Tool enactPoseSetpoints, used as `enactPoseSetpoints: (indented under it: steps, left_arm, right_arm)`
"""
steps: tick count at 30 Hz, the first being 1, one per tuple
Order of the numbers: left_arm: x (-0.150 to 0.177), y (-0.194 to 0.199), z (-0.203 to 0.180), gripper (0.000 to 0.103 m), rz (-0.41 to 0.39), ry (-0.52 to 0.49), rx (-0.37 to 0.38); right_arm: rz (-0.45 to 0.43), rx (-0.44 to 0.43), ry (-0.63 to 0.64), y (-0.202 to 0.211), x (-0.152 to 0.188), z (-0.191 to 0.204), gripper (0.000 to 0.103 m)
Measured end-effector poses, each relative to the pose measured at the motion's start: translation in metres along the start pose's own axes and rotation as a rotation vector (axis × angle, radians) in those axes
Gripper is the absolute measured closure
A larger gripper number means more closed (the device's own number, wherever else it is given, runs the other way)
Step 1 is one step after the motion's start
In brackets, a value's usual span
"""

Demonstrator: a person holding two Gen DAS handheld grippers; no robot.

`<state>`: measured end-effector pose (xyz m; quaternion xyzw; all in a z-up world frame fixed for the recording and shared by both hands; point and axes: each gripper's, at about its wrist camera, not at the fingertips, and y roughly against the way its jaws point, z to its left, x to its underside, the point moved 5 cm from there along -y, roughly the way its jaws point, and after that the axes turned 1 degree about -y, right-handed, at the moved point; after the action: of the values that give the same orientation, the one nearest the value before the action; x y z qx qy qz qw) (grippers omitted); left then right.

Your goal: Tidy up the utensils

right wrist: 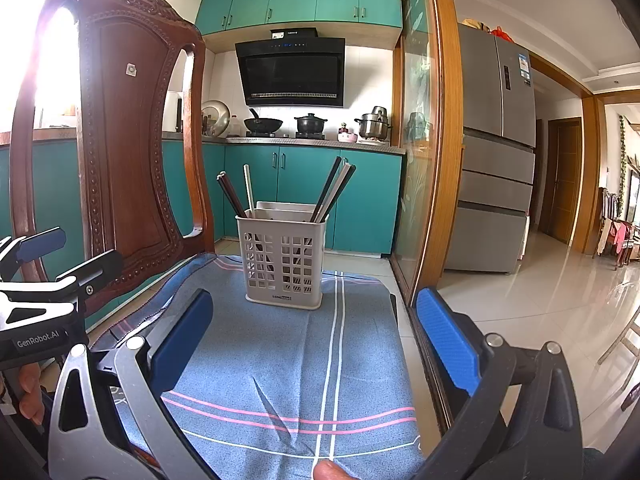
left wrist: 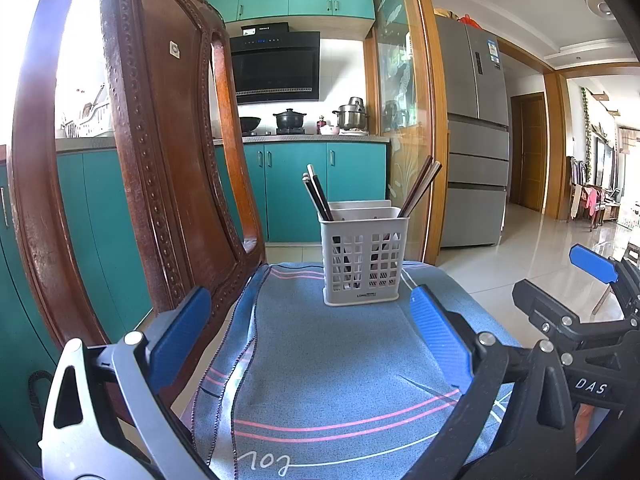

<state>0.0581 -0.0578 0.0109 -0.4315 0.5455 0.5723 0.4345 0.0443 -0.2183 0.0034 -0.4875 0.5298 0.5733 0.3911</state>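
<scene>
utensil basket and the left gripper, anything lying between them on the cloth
Nothing: in the left wrist view only bare blue cloth stretches from the open left gripper to the utensil basket. The right wrist view shows the same.

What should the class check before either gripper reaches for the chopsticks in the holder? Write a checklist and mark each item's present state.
1. Left gripper open, empty: ok.
2. Right gripper open, empty: ok.
3. Utensil holder upright on the blue cloth: ok.
4. Chopsticks stick out above the rim, graspable: ok.
5. Chopsticks sorted by kind between compartments: cannot tell.
6. Chair back clear of the holder: ok.
</scene>
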Motion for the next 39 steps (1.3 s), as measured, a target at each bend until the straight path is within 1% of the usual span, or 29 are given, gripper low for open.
enactPoseSetpoints:
  steps: [26, 36, 39]
  left_arm:
    - [0.0, -0.001, 0.001, 0.004, 0.001, -0.004, 0.001]
    - [0.003, -0.007, 0.009, 0.004, -0.01, 0.007, -0.004]
    - [0.004, -0.009, 0.01, 0.004, -0.003, 0.004, 0.006]
  right_arm:
    - [0.001, -0.002, 0.005, 0.001, 0.001, -0.003, 0.003]
    - [0.002, -0.002, 0.007, 0.001, 0.002, -0.004, 0.003]
    - [0.002, -0.002, 0.007, 0.001, 0.002, -0.004, 0.003]
